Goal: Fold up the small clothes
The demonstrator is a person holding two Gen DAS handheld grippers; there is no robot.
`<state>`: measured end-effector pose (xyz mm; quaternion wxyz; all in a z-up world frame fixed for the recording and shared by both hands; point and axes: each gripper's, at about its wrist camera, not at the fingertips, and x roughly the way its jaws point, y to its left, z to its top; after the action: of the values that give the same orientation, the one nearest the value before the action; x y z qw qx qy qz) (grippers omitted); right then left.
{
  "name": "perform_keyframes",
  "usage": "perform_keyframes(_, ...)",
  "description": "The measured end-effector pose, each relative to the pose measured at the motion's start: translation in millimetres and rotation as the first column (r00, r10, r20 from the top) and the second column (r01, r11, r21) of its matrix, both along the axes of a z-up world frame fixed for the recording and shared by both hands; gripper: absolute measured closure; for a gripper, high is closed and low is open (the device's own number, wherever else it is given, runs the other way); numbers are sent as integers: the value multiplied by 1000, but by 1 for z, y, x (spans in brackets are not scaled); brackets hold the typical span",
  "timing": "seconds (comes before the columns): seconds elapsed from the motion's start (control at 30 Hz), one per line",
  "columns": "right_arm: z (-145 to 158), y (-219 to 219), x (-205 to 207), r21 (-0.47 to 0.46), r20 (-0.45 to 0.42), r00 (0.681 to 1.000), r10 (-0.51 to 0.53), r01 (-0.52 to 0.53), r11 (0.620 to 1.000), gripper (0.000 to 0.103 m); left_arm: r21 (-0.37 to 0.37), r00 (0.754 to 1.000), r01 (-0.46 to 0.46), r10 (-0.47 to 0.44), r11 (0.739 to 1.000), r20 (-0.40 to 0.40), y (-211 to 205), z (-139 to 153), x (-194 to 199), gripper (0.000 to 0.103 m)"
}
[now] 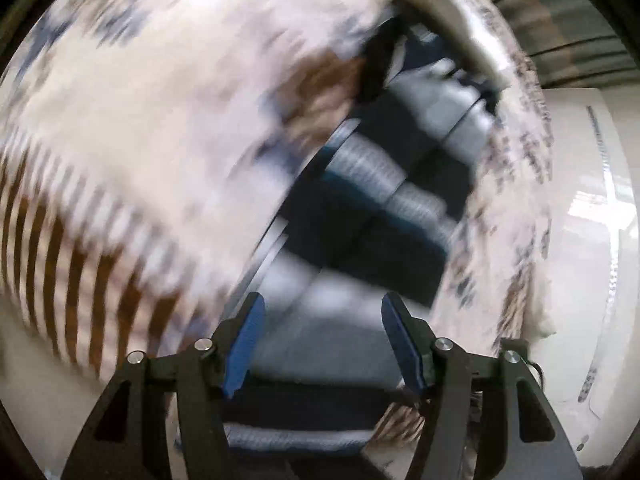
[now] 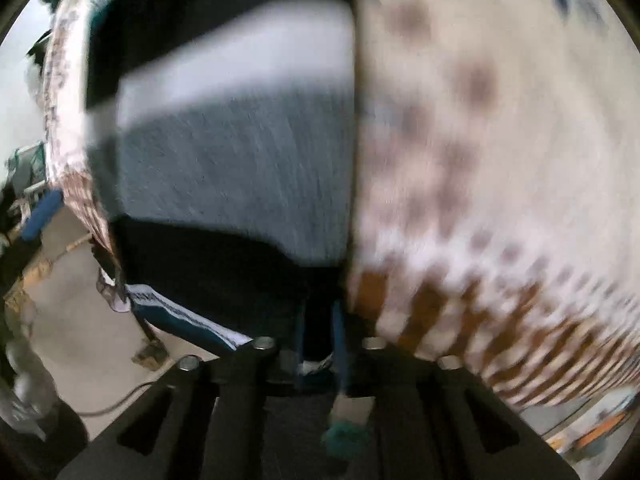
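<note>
Both wrist views are heavily smeared by motion, so fine detail is lost.

In the left wrist view, the left gripper [image 1: 322, 344] hangs above a striped garment [image 1: 372, 216] with dark navy, grey and white bands. Its jaws stand spread, the blue pads well apart, with only the cloth below showing between them; nothing is pinched. The garment lies on a patterned cloth [image 1: 140, 120], pale with brown and blue-grey marks and a row of brown bars along its edge, which covers the surface. To the right of it stands a white appliance [image 1: 588, 220].

In the right wrist view, the right gripper [image 2: 320, 332] is low in the picture, over the near edge of the same striped garment [image 2: 240, 168], where a broad grey band sits between dark ones. Its jaws are narrowly parted, and dark fabric shows in the gap; whether the pads press on it cannot be told through the blur. The patterned cloth [image 2: 500, 140] fills the right half, and pale floor [image 2: 80, 320] shows at lower left.
</note>
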<state>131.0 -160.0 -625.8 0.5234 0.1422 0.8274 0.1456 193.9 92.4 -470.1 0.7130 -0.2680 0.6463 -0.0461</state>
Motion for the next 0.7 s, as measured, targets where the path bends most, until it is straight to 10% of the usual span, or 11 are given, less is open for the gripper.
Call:
perform_keyframes(0.07,26,-17,32,18,92,995,-30,29,999,42,-9,999,4,-3,1000,53,-5,5,45,45)
perform_keyframes(0.43,63,-106,262,57,364,845,-392,400,915,41,-5,975,159,-156,987,157,-40,-46,290,42)
perform_keyframes(0.5,58,-107,292,73,364,826,-430,434,898,41,39,960,225,-228,974,162,-52,-61,310,55)
perform_keyframes(0.53,57,-116,313,83,356,822,-445,446,891,41,57,950,257,-263,965,168,-57,-66,316,99)
perform_keyframes(0.7,31,-118,362,131,306,815,-493,477,869,51,18,936,224,-220,974,274,-30,-46,316,99)
